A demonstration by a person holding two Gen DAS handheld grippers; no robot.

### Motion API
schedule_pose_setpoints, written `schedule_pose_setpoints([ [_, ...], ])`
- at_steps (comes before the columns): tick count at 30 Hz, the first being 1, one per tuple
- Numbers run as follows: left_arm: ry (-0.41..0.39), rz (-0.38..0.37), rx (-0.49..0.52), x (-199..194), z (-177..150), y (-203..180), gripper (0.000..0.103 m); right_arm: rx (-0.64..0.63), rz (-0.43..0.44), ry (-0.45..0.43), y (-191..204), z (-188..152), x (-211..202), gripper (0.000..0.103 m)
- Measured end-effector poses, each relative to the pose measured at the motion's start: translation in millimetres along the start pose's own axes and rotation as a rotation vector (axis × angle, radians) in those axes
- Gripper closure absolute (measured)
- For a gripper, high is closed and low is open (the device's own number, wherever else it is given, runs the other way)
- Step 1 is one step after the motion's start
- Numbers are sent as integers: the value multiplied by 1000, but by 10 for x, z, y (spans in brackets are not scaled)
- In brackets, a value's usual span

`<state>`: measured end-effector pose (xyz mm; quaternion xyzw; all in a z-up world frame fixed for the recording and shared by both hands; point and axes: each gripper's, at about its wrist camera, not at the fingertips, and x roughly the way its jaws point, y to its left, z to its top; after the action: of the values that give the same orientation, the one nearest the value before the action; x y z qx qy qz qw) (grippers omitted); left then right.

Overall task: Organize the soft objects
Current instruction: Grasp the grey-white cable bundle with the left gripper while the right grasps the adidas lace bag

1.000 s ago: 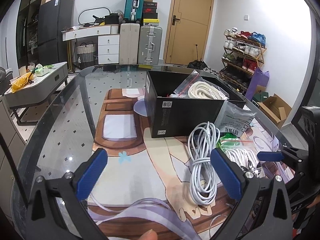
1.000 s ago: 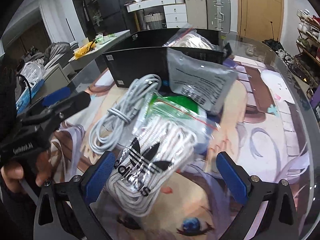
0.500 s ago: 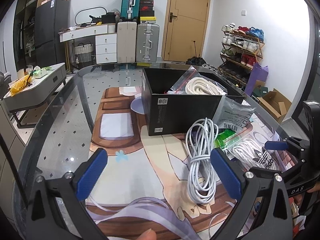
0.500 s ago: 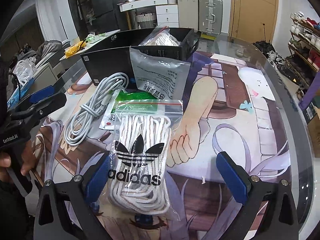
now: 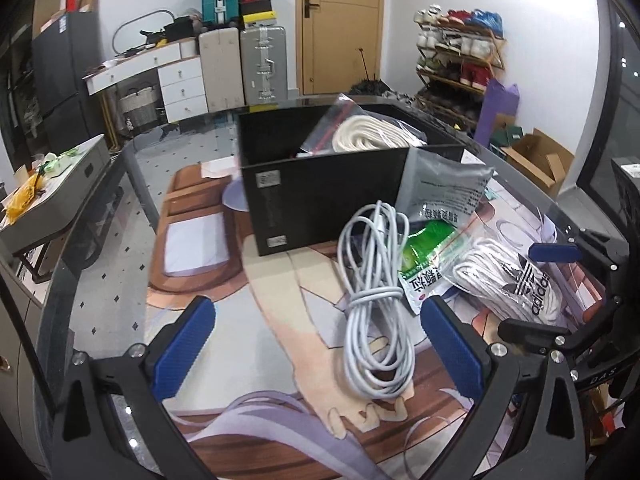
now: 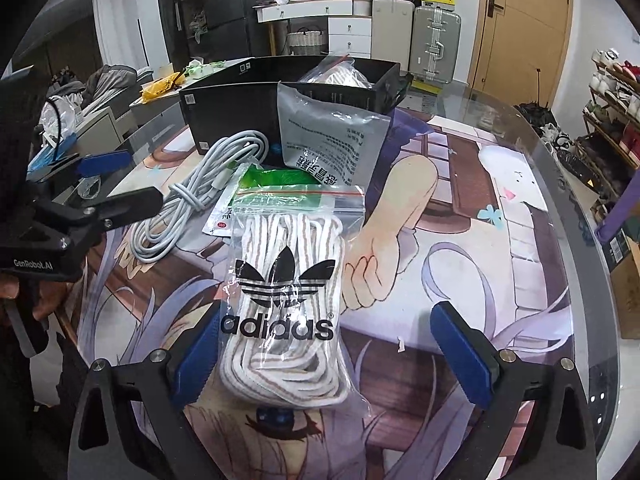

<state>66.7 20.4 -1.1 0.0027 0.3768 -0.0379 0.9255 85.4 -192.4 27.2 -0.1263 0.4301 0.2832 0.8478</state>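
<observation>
One rope bag already put in black box. Cable, grey pouch, green packet, adidas lace bag left out on table mat. Left gripper and right gripper held wide open, nothing gripped.

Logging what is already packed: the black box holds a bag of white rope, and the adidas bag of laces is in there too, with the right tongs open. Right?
Not quite. The adidas bag of laces is not in the black box; it lies on the table mat in front of the open right tongs, as the right wrist view shows. The bag of white rope is in the box.
</observation>
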Motion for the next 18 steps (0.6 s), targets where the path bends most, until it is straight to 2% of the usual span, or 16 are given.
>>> schedule_pose_setpoints([
  [6, 50, -8, 14, 119, 64, -81, 3, 6, 2, -3, -1, -27, -2, 3],
  [8, 59, -16, 19, 147, 79, -111, 8, 2, 4, -8, -1, -33, -7, 3],
  [11, 92, -6, 40, 213, 78, -152, 26, -3, 7, -12, 3, -38, -12, 3],
  [13, 108, -22, 46, 226, 68, -160, 43, -4, 9, -15, 7, -47, -21, 3],
  [14, 109, -28, 47, 223, 63, -161, 44, -6, 11, -16, 12, -45, -23, 4],
  [17, 99, -40, 56, 198, 49, -176, 58, -13, 15, -24, 35, -40, -37, 8],
  [18, 93, -47, 60, 185, 43, -185, 67, -14, 16, -27, 40, -39, -40, 10],
])
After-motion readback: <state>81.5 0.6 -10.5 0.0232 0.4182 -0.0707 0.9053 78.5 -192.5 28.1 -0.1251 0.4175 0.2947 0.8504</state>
